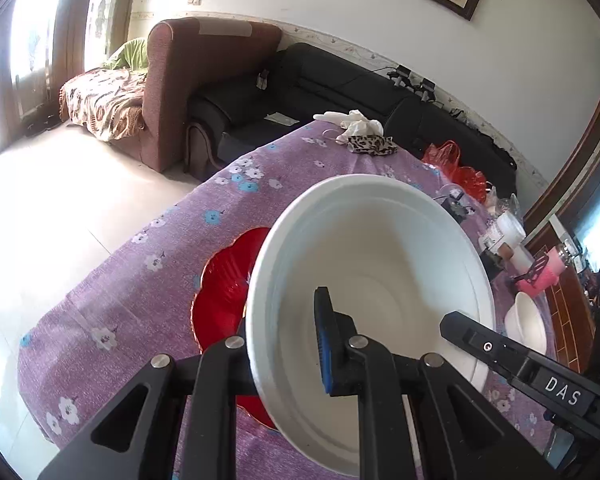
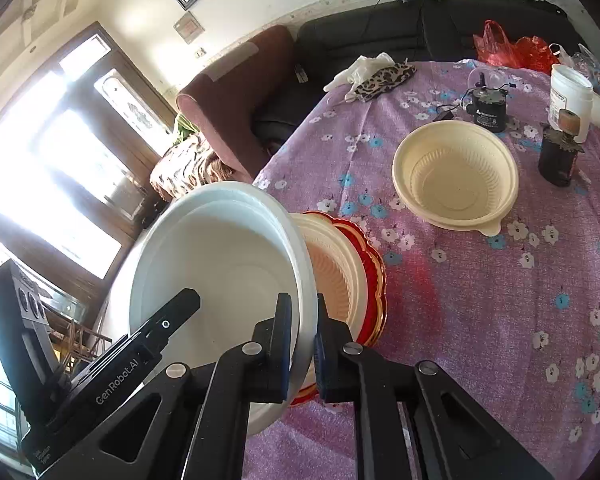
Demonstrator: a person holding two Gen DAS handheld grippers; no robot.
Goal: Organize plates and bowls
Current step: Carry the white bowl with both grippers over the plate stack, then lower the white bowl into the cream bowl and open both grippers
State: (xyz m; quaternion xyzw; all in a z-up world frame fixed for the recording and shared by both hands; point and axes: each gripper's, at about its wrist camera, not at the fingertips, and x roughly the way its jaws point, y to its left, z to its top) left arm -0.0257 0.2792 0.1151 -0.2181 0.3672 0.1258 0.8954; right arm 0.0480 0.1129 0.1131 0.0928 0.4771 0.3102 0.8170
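Both my left hand-held gripper (image 1: 288, 344) and right hand-held gripper (image 2: 303, 344) pinch the white bowl (image 2: 220, 280) by opposite rims, above the red plate (image 1: 224, 292) at nine o'clock; it looks light, thin, flexible.

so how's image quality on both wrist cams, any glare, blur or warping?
Left wrist: windows blown out, floor washed pale; fisheye bends the wall; white bowl sharp. Right wrist: heavy window glare bleaches the left side; cream bowl and purple tablecloth crisp, no motion blur; dark vignette in both views' corners.
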